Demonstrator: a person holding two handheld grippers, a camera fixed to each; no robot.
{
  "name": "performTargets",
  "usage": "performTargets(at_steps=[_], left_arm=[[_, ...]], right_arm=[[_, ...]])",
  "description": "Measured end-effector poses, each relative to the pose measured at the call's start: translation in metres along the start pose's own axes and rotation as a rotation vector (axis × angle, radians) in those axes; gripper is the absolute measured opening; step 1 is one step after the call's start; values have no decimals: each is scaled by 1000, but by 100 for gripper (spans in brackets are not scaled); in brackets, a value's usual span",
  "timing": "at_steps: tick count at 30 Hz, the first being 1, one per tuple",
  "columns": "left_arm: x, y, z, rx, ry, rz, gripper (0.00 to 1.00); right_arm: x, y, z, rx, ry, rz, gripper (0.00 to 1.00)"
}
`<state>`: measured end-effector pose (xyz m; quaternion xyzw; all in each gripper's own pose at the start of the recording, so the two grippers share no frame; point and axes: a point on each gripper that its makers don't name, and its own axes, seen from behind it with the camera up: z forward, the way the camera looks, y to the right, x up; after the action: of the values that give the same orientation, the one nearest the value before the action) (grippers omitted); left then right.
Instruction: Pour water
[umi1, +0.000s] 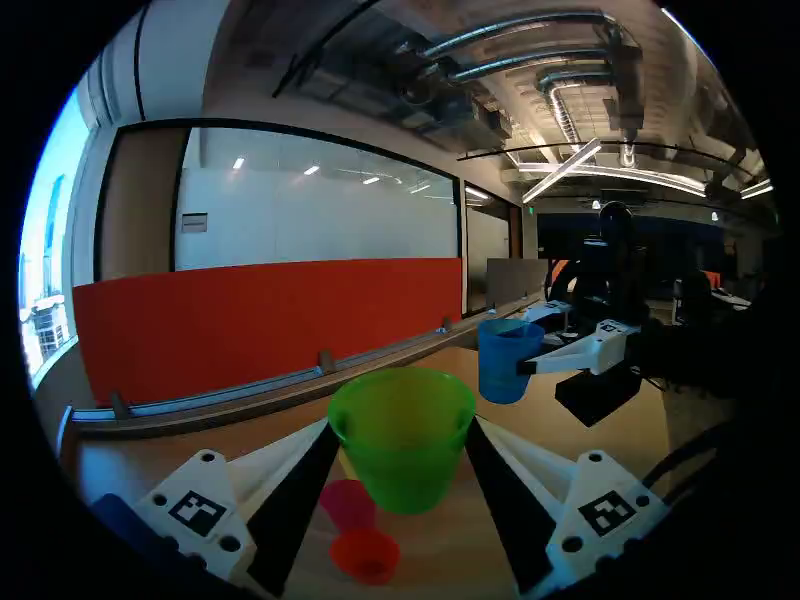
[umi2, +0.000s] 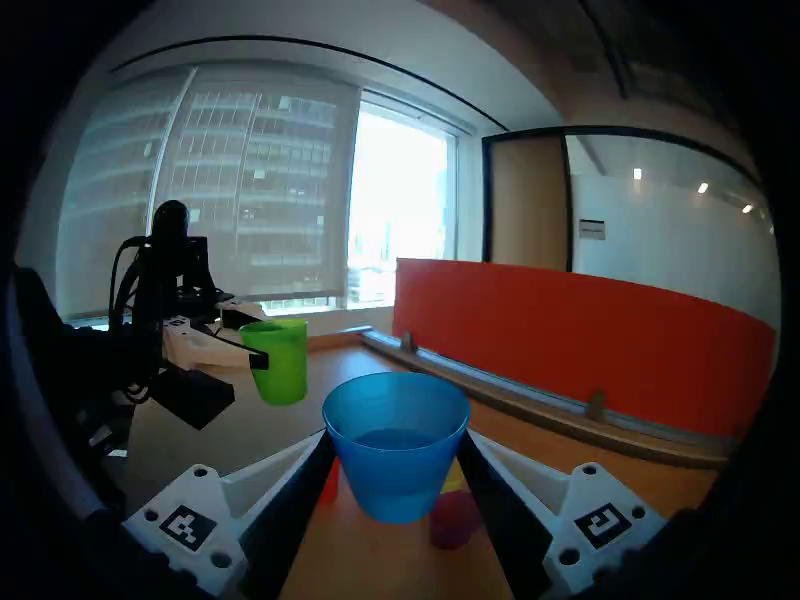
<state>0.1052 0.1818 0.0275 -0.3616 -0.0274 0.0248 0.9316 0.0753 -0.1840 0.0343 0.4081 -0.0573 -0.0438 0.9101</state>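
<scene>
Room: an open office. A window with lowered blinds occupies one wall. A glass wall stands behind an orange partition. Exposed pipes run along the ceiling.

Surface: a wooden desk, bordered by the partition.

The left gripper is closed on an upright green cup, both fingers against its sides, above the desk. The right gripper likewise clamps an upright blue cup containing water. The two cups are apart.

A red cup and a pink cup stand on the desk, just beside each other.
</scene>
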Motion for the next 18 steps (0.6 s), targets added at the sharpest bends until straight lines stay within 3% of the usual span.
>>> performTargets(at_steps=[18], left_arm=[[-16, 5, 2, -21, -17, -3, 86]], right_arm=[[4, 1, 6, -2, 29, -4, 88]])
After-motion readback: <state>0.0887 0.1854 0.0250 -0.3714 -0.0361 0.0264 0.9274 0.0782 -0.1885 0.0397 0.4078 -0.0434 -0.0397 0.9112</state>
